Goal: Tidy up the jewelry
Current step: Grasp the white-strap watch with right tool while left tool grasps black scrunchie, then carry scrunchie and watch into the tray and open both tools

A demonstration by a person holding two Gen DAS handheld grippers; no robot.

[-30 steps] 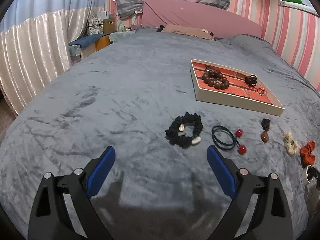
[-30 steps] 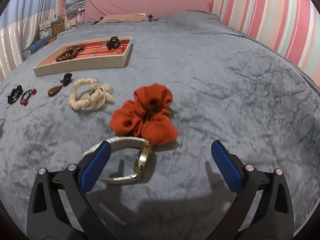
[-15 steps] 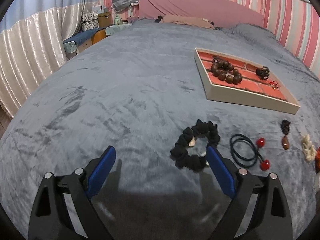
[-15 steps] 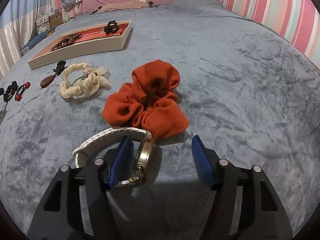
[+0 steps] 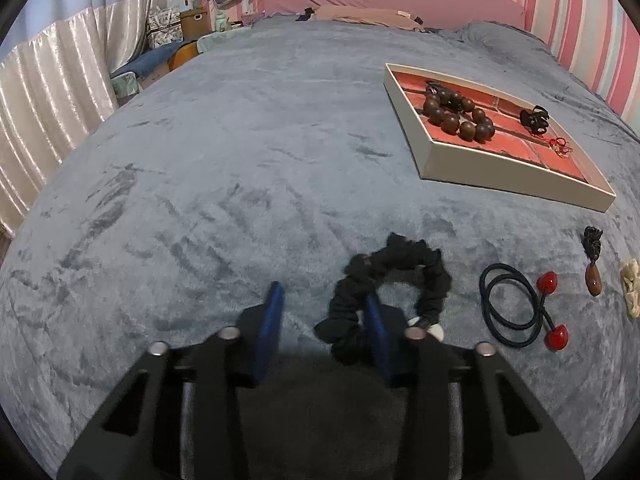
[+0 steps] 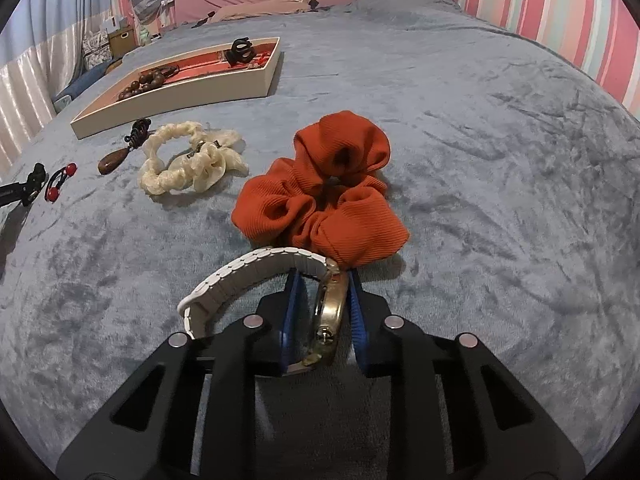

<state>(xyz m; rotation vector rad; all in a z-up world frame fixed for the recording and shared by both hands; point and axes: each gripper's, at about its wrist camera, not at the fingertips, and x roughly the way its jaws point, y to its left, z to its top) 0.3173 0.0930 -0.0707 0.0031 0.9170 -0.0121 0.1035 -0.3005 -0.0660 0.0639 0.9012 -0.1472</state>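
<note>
The right gripper (image 6: 322, 312) has its blue pads (image 6: 289, 320) brought close on either side of the gold case of the watch (image 6: 330, 312); contact on both sides cannot be confirmed, so whether it grips is not determinable. The watch stands on edge on the bedspread (image 6: 500, 184), case face across the jaw gap, its white band (image 6: 248, 276) arching to the left and the case top touching the orange scrunchie (image 6: 320, 204). The left gripper (image 5: 322, 312) is partly closed with a clear gap between its pads; the black scrunchie (image 5: 392, 280) lies at its right finger (image 5: 374, 332), part of the loop inside the gap and the rest to the right. The tray (image 5: 520, 184) lies ahead and to the right of the left gripper, and far left of the right gripper, so the left is judged nearer. The left view alone shows the tray's compartments with the bead bracelet (image 5: 460, 120) and black claw clip (image 5: 534, 120) inside. The right view alone shows the watch and the cream scrunchie (image 6: 192, 164) whole.
</note>
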